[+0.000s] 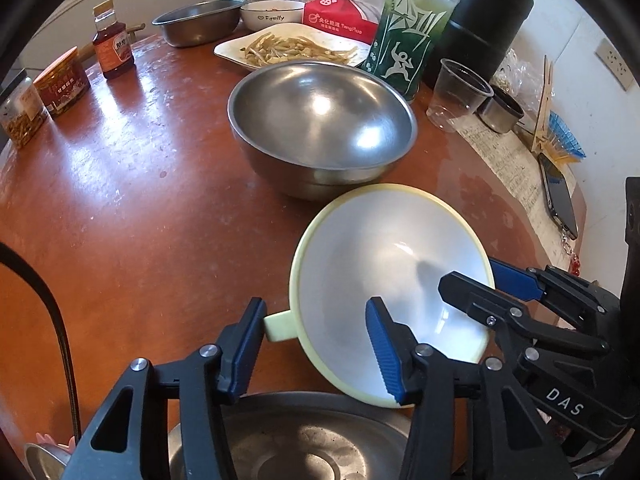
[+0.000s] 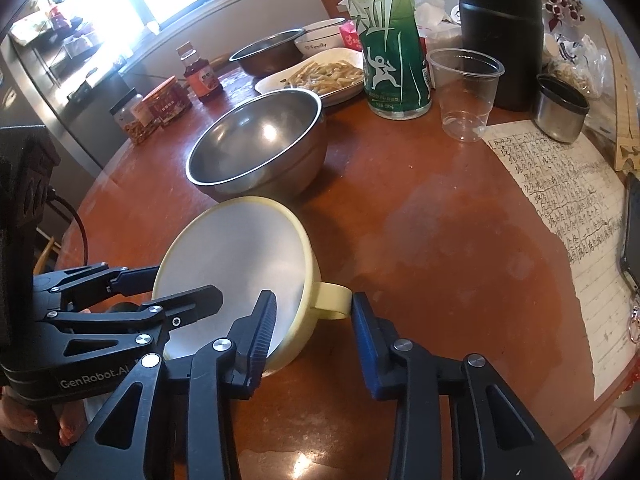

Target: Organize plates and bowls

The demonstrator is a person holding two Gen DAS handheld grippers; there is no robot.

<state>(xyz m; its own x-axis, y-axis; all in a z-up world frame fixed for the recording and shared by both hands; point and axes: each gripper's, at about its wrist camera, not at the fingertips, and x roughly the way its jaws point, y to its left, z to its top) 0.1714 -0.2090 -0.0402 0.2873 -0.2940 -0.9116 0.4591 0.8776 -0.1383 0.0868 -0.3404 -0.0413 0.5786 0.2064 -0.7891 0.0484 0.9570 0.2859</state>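
Both spread, the left gripper (image 1: 316,344) and right gripper (image 2: 314,336) straddle opposite rims of the tilted yellow bowl (image 1: 384,276), just short of the steel bowl (image 1: 320,120) on the surface (image 1: 140,208).

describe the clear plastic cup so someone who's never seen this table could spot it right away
On the round reddish-brown table, look to the far side where a tall green-labelled bottle stands beside a big black flask. The clear plastic cup stands upright just in front of the two, near the corner of a handwritten paper sheet. It alone is see-through and empty; the small metal cup nearby is opaque.
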